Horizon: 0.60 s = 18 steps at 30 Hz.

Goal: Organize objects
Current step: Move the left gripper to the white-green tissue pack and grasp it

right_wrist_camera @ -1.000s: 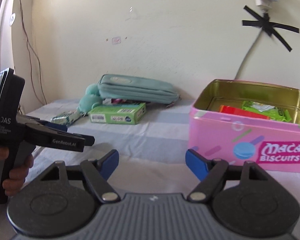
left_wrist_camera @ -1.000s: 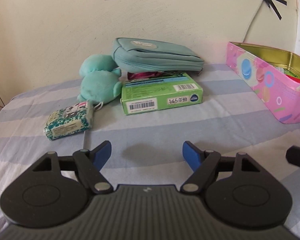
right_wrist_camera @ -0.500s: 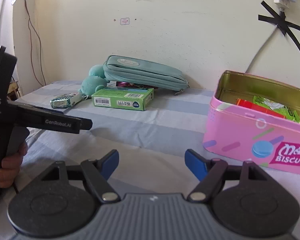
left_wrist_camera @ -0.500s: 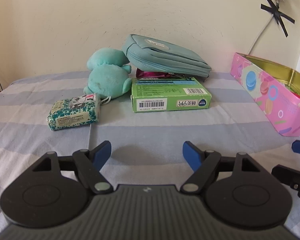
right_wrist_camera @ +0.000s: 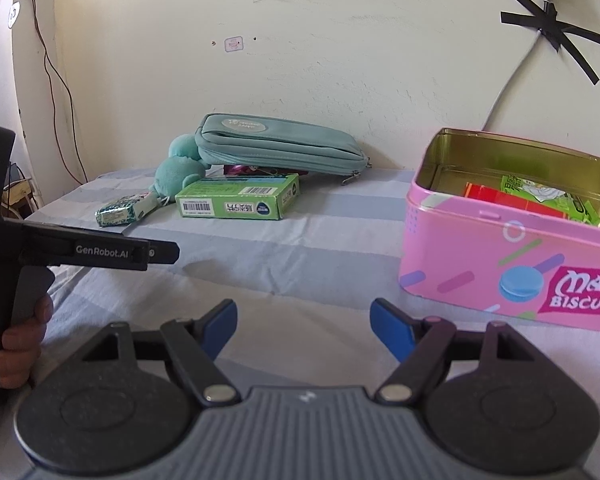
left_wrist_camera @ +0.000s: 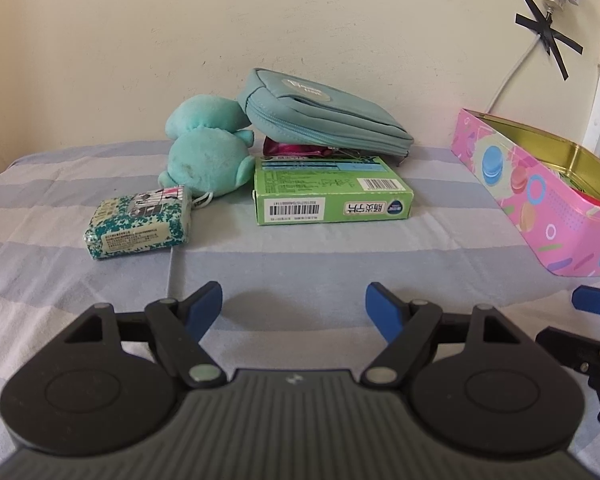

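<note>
On the striped cloth a green box (left_wrist_camera: pixel 332 192) (right_wrist_camera: pixel 238 200) lies in front of a teal zip pouch (left_wrist_camera: pixel 320 118) (right_wrist_camera: pixel 280 146). A teal plush toy (left_wrist_camera: pixel 206 152) (right_wrist_camera: pixel 178 174) sits left of the box, and a patterned tissue pack (left_wrist_camera: pixel 138 222) (right_wrist_camera: pixel 126 208) lies nearer and further left. An open pink biscuit tin (left_wrist_camera: pixel 540 196) (right_wrist_camera: pixel 512 248) stands at the right with red and green packets inside. My left gripper (left_wrist_camera: pixel 294 308) is open and empty, short of the box. My right gripper (right_wrist_camera: pixel 304 320) is open and empty, left of the tin.
A dark red wrapper (left_wrist_camera: pixel 296 146) peeks out under the pouch. A white cable (right_wrist_camera: pixel 508 92) taped with black strips runs down the wall behind the tin. A hand (right_wrist_camera: pixel 16 340) holds the left gripper's handle at the left of the right wrist view.
Both views have tilted up a little and levelled out; the objects sit lower in each frame. Both grippers stay open and empty.
</note>
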{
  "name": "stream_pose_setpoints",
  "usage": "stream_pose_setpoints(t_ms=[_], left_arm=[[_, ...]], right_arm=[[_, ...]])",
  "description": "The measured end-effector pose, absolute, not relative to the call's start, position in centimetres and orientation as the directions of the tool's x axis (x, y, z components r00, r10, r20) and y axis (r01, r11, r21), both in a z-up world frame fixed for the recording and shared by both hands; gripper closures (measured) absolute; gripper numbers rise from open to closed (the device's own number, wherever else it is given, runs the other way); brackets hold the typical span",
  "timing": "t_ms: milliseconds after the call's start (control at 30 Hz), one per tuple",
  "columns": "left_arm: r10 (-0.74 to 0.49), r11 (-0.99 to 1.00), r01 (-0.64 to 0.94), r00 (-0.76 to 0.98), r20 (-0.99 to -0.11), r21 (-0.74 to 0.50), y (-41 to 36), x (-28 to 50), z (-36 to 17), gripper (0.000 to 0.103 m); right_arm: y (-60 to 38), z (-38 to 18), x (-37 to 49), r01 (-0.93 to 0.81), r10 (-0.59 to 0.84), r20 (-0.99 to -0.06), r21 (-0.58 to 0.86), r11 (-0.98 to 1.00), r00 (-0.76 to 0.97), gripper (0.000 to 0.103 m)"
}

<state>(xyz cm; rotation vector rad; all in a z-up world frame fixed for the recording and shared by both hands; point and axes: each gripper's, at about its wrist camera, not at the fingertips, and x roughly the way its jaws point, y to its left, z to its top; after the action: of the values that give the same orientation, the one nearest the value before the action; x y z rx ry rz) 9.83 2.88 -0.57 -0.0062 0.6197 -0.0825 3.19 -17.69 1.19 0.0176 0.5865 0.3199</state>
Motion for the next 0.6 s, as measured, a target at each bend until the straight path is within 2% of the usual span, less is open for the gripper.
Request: stream_pose_setpoints(t_ms=[133,267,400,500,600], left_arm=[[-0.081,0.997,0.073,0.812,-0.578,-0.037,3.3,9.8,-0.4,0.022],[-0.069,0.997,0.078,0.832,-0.550,-0.007,4.4,10.0,0.6,0.018],[-0.084,0.991,0.127,0.850,-0.519,0.047,6.8,10.4,1.6,0.017],[-0.007,0.989,0.082,0.862,-0.507,0.125,8.9,11.5,2.0,0.013],[0.028,0.998,0.011,0.843,-0.537,0.068,11.5,13.3,2.3,0.013]], right_arm=[[-17.9,1.2,3.3,-0.289,0.309,-0.541,0.125,0.949,0.782,0.026],[-18.2,1.1,3.3,-0.295,0.324,-0.541,0.142,0.945,0.776,0.026],[-18.5,1.1,3.5,-0.297,0.340,-0.539,0.167,0.940,0.771,0.026],[-18.5,1.1,3.6,-0.302,0.346,-0.541,0.173,0.938,0.766,0.026],[-18.5,1.1,3.6,-0.307,0.352,-0.540,0.176,0.936,0.765,0.026]])
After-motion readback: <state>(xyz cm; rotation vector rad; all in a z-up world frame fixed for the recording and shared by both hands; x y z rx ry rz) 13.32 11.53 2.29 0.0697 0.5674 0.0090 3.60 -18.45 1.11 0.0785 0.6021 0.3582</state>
